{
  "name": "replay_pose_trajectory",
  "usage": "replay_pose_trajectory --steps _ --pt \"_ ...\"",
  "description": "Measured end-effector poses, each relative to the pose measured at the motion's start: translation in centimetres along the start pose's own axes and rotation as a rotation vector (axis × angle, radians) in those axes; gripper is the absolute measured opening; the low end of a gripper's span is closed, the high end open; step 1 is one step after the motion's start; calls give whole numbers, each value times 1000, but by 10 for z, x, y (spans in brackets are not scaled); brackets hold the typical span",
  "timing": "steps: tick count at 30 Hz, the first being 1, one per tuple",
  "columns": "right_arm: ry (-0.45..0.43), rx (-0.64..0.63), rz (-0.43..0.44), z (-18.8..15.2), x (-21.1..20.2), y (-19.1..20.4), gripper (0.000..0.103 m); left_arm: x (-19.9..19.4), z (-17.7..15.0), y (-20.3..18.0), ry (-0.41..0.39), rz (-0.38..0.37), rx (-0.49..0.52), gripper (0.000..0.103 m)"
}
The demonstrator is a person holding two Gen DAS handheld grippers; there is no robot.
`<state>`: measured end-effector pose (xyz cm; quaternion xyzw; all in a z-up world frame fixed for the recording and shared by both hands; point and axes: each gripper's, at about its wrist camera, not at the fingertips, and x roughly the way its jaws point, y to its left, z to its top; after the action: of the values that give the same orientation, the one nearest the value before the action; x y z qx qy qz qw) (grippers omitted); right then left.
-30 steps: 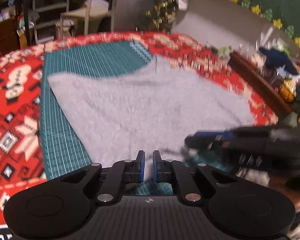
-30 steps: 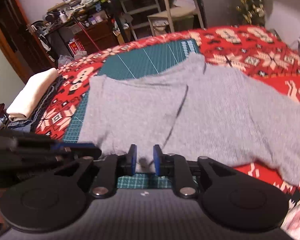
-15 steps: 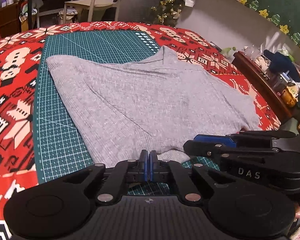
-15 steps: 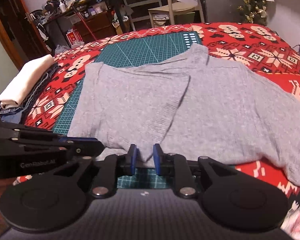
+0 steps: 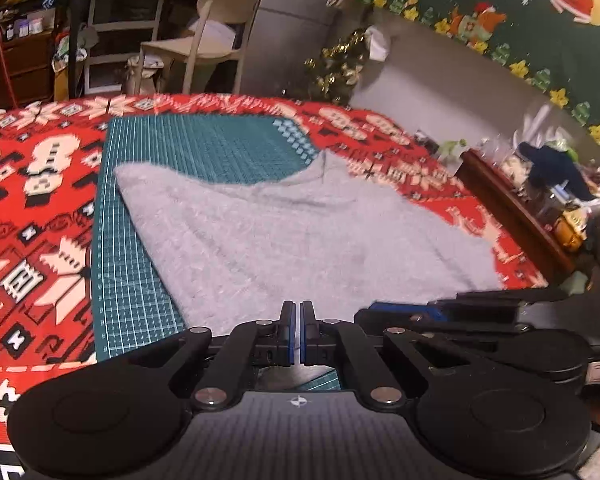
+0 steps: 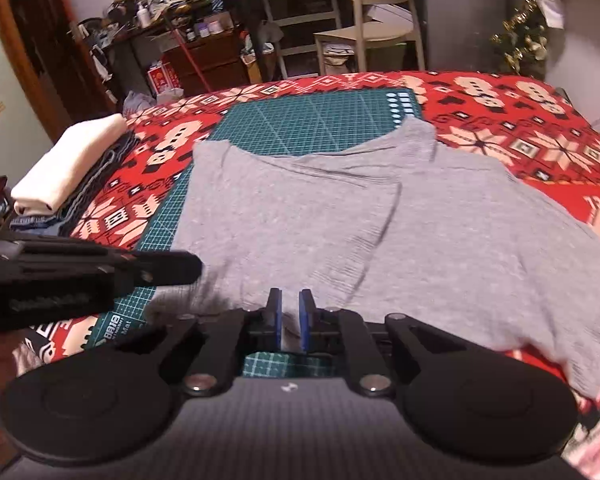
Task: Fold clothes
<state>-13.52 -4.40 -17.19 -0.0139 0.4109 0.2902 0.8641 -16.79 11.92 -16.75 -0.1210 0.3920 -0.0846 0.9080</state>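
The grey knit top (image 6: 340, 216) lies flat on the green cutting mat (image 6: 300, 120), one side already folded inward. Left gripper (image 5: 294, 330) is clamped on the near hem. Right gripper (image 6: 290, 318) has just been closing, apparently pinching the same hem, ready for a joint lift.

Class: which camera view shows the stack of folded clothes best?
The right wrist view: the stack of folded clothes sits sharp at the left edge of the red patterned cloth. The left wrist view shows at most a dark sliver at its left border.
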Motion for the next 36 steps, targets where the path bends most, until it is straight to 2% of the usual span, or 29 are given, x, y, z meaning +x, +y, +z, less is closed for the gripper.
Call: replay_pose_trajectory --steps 3,4,7,8,10,13,15,17,21,24,26,29,33,36 --pt "29 5 1 -3 10 0 8 14 -12 4 64 4 4 2" --pt "42 3 -8 -5 14 0 2 15 -16 4 75 0 5 2" --pt "44 -2 -23 -11 8 -3 2 9 -19 3 72 -11 6 2" --pt "46 -2 -32 -11 4 -4 5 7 -18 3 69 -16 6 2" --pt "42 1 -45 -11 -2 -7 6 -3 -12 1 32 -36 5 2" --pt "6 19 -42 4 -7 -12 7 -10 3 2 -31 -46 4 2" --pt "-14 17 -50 19 -1 -12 9 -5 14 5 -49 -24 13 2" --pt "-19 10 -60 31 11 -11 10 8 21 10 -36 15 21 2" --pt "-9 -10 -88 39 30 -17 10 25 16 20 30 22 13 2" --pt "15 -6 -100 31 34 -30 6 24 3 19 52 10 9 3" --pt "32 3 -109 28 32 -38 7 21 1 19 74 -14 -11 2" --pt "26 17 -99 35 27 -40 10 15 11 20 61 -47 -28 2" --pt "9 26 -64 50 34 -36 11 25 31 18 23 -29 11 4" --pt "29 37 -62 57 51 -33 11 41 36 23 47 -5 7 4"
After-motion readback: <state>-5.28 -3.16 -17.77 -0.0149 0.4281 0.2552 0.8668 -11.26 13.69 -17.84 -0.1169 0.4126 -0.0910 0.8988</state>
